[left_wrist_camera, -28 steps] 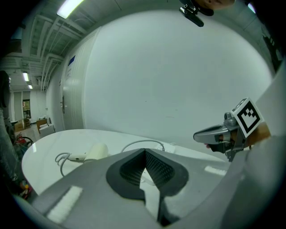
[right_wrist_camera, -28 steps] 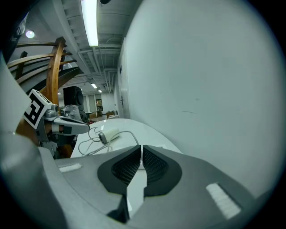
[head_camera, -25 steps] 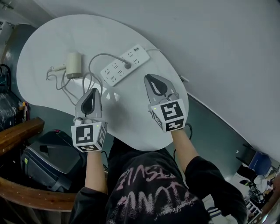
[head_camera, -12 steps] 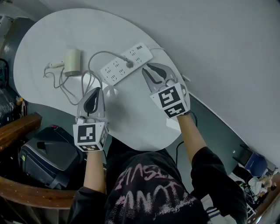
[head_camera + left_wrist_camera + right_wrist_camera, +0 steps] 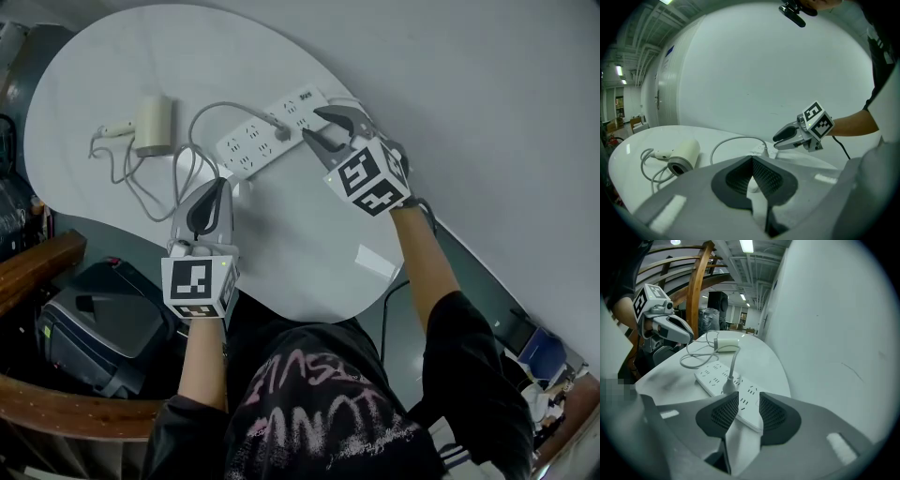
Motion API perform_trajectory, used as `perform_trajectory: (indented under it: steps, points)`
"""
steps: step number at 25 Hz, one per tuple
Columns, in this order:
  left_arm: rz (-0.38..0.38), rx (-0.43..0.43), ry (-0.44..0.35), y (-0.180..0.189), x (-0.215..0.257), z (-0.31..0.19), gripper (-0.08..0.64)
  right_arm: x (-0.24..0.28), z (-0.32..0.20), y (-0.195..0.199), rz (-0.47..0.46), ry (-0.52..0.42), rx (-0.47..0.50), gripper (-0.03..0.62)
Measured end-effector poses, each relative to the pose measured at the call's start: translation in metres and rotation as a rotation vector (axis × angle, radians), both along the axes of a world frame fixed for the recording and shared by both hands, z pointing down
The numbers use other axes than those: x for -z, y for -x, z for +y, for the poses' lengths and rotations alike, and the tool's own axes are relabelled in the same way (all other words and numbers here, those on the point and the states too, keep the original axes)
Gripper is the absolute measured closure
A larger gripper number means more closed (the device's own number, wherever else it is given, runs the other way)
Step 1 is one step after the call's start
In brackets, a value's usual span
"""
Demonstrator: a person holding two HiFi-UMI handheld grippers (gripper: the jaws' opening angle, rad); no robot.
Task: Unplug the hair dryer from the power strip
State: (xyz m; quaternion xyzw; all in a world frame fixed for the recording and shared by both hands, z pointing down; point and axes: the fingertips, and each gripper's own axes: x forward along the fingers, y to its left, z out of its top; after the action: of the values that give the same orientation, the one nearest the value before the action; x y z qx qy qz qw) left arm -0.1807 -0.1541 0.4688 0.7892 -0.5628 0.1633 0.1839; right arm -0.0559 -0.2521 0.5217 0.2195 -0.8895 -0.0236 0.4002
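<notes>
A white power strip (image 5: 267,136) lies on the white table (image 5: 300,262). A grey plug (image 5: 281,134) sits in it, and its cord loops back to the cream hair dryer (image 5: 153,125) at the left. My right gripper (image 5: 322,131) hovers just over the strip's right end; its jaws have just been opening and nothing is pressed between them. In the right gripper view the plug (image 5: 729,386) and strip (image 5: 717,378) lie right beyond the open pads (image 5: 725,412). My left gripper (image 5: 218,186) is shut and empty, short of the strip's near side.
The table's curved edge runs close under both hands. A dark case (image 5: 94,328) and a wooden rail (image 5: 37,267) lie below the table at the left. A grey wall (image 5: 469,112) stands right behind the strip. Loose cord (image 5: 141,183) lies coiled between dryer and left gripper.
The right gripper has moved up and left to the power strip's end, rolled over, and gone from shut to open. The left gripper has stayed almost in place.
</notes>
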Motion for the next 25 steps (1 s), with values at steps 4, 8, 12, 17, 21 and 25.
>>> perform_trajectory:
  steps: [4,8,12,17,21,25]
  points:
    - [0.005,-0.013,0.003,-0.005,-0.005,-0.002,0.56,-0.008,-0.012,0.005,0.014,0.021,0.027,0.43]
    - [0.011,-0.026,0.008,-0.011,-0.007,-0.005,0.56,-0.017,-0.02,0.009,0.018,0.057,0.037,0.414]
    - [0.015,-0.031,0.009,-0.011,-0.008,-0.008,0.56,-0.024,-0.024,0.01,0.013,0.095,0.023,0.414]
    - [0.019,-0.033,0.015,-0.011,-0.011,-0.01,0.56,-0.029,-0.024,0.01,0.006,0.106,0.003,0.408]
    - [0.027,-0.038,0.02,-0.015,-0.012,-0.014,0.56,-0.03,-0.023,0.009,0.01,0.12,-0.006,0.421]
    - [0.036,-0.047,0.04,-0.023,-0.012,-0.019,0.56,-0.032,-0.024,0.009,-0.043,0.161,-0.045,0.42]
